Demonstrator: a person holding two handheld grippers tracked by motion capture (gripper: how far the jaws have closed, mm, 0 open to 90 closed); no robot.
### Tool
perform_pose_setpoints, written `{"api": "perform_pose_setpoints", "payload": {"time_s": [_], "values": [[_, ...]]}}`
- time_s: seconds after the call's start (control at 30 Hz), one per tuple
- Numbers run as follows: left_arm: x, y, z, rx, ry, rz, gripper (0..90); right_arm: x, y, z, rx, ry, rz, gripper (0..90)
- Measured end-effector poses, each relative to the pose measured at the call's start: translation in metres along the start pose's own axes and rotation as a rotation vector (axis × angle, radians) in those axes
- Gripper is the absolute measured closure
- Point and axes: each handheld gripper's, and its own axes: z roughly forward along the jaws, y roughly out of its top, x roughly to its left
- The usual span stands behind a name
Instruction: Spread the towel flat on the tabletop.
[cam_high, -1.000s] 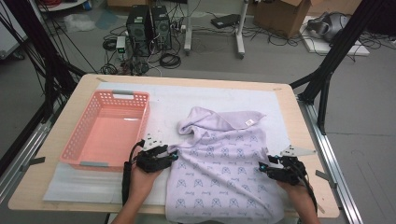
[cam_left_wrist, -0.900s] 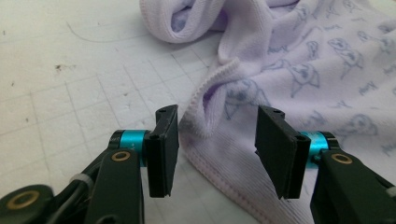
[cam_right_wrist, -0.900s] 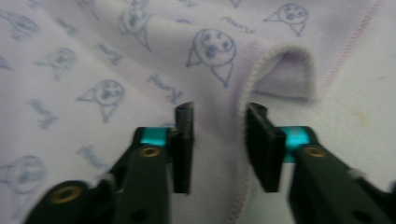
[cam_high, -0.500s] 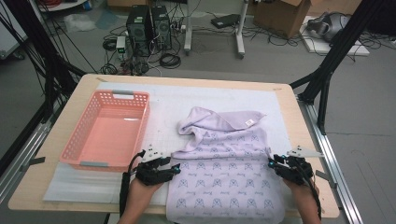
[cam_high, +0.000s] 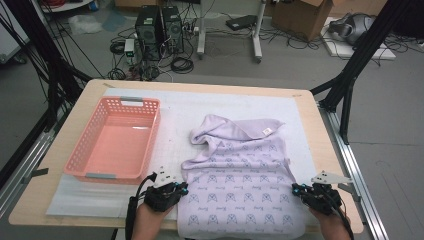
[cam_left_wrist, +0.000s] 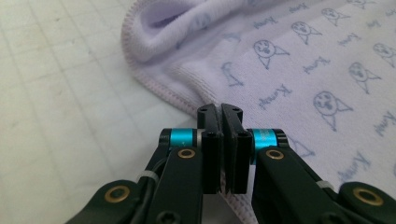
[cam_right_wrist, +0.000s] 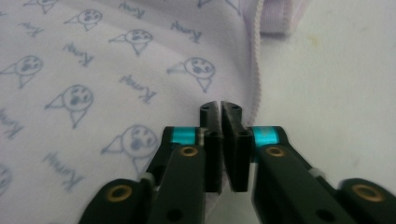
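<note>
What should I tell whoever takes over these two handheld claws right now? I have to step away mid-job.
Left claw: shut on the left hem of the lilac towel, near its front corner.
Right claw: shut on the towel's right hem, also at the front.
Both have just closed; the cloth sits between the pads.
Towel: printed front half flat on the white mat, far end bunched and folded over, label up.
Pink basket: left of the towel, nothing in it.
Done: both front edges gripped.
Left: probably pull it flat or fold it; nothing is in the basket yet.
</note>
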Motion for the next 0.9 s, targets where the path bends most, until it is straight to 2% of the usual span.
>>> {"api": "perform_pose_setpoints", "payload": {"time_s": [0.1, 0.2, 0.27, 0.33, 0.37, 0.4, 0.47, 0.5, 0.57, 0.6, 0.63, 0.67, 0.7, 0.73, 0.77, 0.8, 0.9], "values": [[0.001, -0.009, -0.011, -0.003, -0.018, -0.015, 86.5, 0.000, -0.007, -0.008, 0.007, 0.036, 0.021, 90.0], [-0.001, -0.016, -0.022, -0.002, -0.033, -0.014, 86.5, 0.002, -0.018, -0.023, 0.017, 0.027, 0.016, 90.0], [-0.001, -0.019, -0.025, -0.032, -0.047, -0.014, 84.6, 0.001, -0.025, -0.029, 0.013, 0.036, 0.018, 90.0], [0.000, -0.018, -0.023, -0.055, -0.027, -0.032, 66.4, 0.000, -0.025, -0.032, -0.021, 0.042, 0.033, 84.9], [0.002, -0.016, -0.020, -0.062, -0.026, -0.036, 59.9, 0.000, -0.023, -0.032, -0.045, 0.041, 0.037, 74.6], [0.002, -0.013, -0.016, -0.068, -0.023, -0.030, 57.2, 0.001, -0.019, -0.029, -0.070, 0.033, 0.045, 68.9], [0.004, -0.008, -0.010, -0.067, -0.013, -0.026, 49.8, 0.004, -0.012, -0.022, -0.084, 0.017, 0.028, 60.1], [0.005, -0.005, -0.006, -0.073, -0.005, -0.028, 47.8, 0.006, -0.009, -0.018, -0.085, 0.011, 0.024, 58.2], [0.006, 0.000, 0.000, -0.075, 0.010, -0.035, 45.0, 0.009, -0.004, -0.007, -0.065, -0.012, -0.019, 57.5], [0.006, 0.000, 0.003, -0.071, 0.008, -0.040, 44.9, 0.011, -0.004, -0.001, -0.040, -0.021, -0.027, 59.5], [0.005, 0.001, 0.006, -0.048, 0.017, -0.027, 45.5, 0.012, -0.004, 0.002, -0.024, -0.016, -0.031, 62.5], [0.003, 0.002, 0.006, -0.049, 0.030, -0.012, 47.7, 0.014, -0.006, 0.002, -0.036, -0.023, -0.044, 70.6], [0.001, 0.001, 0.006, -0.036, 0.025, 0.018, 58.5, 0.013, -0.007, 0.001, -0.035, 0.000, -0.039, 83.6], [-0.001, 0.001, 0.006, -0.027, 0.022, 0.036, 69.2, 0.013, -0.008, -0.002, -0.024, 0.033, -0.023, 85.8], [-0.003, 0.000, 0.004, -0.016, 0.010, 0.038, 79.5, 0.012, -0.009, -0.003, -0.020, 0.041, -0.016, 86.4], [-0.003, 0.000, 0.003, -0.009, 0.003, 0.034, 83.5, 0.012, -0.012, -0.006, -0.011, 0.061, -0.009, 86.8], [-0.007, -0.006, -0.006, 0.007, -0.027, 0.034, 84.8, 0.013, -0.020, -0.016, 0.005, 0.091, -0.019, 87.1]]}}
